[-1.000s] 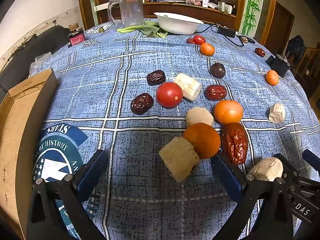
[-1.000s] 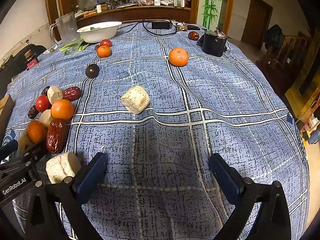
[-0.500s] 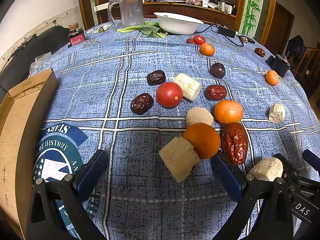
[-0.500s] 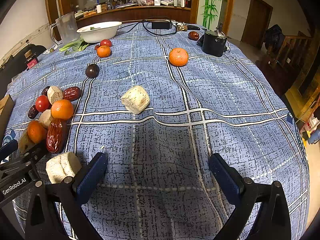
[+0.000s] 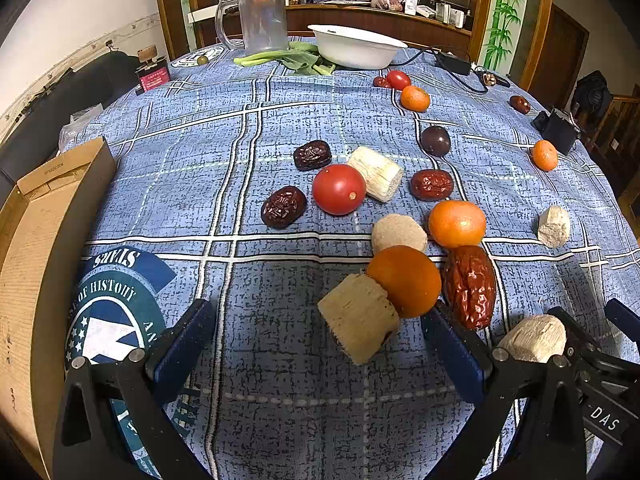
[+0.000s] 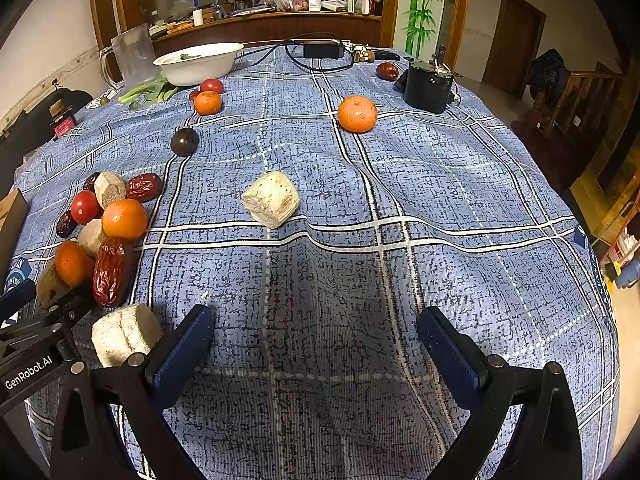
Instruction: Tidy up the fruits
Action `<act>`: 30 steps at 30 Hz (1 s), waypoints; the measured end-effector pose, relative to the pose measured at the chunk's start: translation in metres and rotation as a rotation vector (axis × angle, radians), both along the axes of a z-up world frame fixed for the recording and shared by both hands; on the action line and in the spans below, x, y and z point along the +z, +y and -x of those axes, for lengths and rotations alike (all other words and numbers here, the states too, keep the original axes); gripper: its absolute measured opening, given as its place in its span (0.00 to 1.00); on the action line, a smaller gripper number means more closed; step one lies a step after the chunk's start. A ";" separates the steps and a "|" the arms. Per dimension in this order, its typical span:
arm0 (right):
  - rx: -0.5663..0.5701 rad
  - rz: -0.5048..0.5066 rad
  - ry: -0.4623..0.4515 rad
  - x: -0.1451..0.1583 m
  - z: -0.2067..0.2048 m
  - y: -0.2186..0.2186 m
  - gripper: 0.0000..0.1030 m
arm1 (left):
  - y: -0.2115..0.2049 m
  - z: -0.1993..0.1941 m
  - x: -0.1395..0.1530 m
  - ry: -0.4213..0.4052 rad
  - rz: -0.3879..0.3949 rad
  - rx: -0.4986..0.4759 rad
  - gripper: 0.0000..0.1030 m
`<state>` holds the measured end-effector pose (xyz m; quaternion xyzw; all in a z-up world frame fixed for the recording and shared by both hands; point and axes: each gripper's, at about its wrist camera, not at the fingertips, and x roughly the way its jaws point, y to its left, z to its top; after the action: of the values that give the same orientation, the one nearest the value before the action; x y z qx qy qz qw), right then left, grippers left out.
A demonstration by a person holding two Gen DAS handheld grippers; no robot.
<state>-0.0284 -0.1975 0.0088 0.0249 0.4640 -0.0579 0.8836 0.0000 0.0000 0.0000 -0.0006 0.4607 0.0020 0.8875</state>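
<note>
Both tools were wide open w/ nothing held: left tool (image 5: pixel 320 344) hovered low over the worktop (image 5: pixel 280 128) by the near cluster, right tool (image 6: pixel 316 344) over bare cloth. Fruit sat scattered, not yet sorted: a tomato (image 5: pixel 339 189), dates (image 5: pixel 283 207), an orange (image 5: pixel 457 223) and pale chunks bunched mid-cloth; a 2nd orange (image 5: pixel 405 280) touched a tan block (image 5: pixel 360 328) just ahead of the left tool's right finger (image 5: pixel 452 344). Farther off: a lone chunk (image 6: pixel 272 199), a mandarin (image 6: pixel 357 113), a dark plum (image 6: pixel 184 141). Risks, as a guess: the near cluster was packed tight, so closing on one piece could nudge its neighbours, and round ones could roll on the rumpled cloth, maybe toward the edge. The left tool's right finger sat v. close to the 2nd orange and a big date (image 5: pixel 470 286); a careless sweep could knock them. The two tools were nearly touching near a white chunk (image 6: pixel 126 332), so they could clash. Dates look soft, so a hard squeeze might squash them. Containers: white bowl (image 6: pixel 200 64) at the back showed a green scrap, rest of inside hidden; clear jug (image 5: pixel 262 16) looked empty; cardboard box (image 5: pixel 48 216) at left edge showed no fruit in the part seen.
</note>
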 end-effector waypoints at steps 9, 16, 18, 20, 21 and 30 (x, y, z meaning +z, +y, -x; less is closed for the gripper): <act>0.000 0.000 0.000 -0.001 0.000 -0.001 0.99 | 0.000 0.000 0.000 0.000 0.000 0.000 1.00; 0.000 0.000 -0.001 -0.002 0.000 -0.002 0.99 | 0.000 0.000 0.000 0.000 0.000 0.000 1.00; 0.000 0.000 -0.001 -0.003 0.000 -0.002 0.99 | 0.000 0.000 0.000 0.000 0.000 0.000 1.00; 0.000 0.000 -0.001 -0.003 0.000 -0.002 0.99 | 0.000 0.000 0.000 0.000 0.000 0.000 1.00; 0.000 0.000 -0.001 -0.003 0.000 -0.002 0.99 | 0.000 0.000 0.000 0.000 0.000 0.000 1.00; 0.000 -0.004 0.001 -0.005 0.001 -0.004 0.99 | 0.003 -0.002 0.001 0.040 -0.001 -0.064 1.00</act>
<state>-0.0291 -0.2011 0.0042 0.0264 0.4644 -0.0569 0.8834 0.0023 0.0026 0.0007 0.0145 0.4782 -0.0264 0.8777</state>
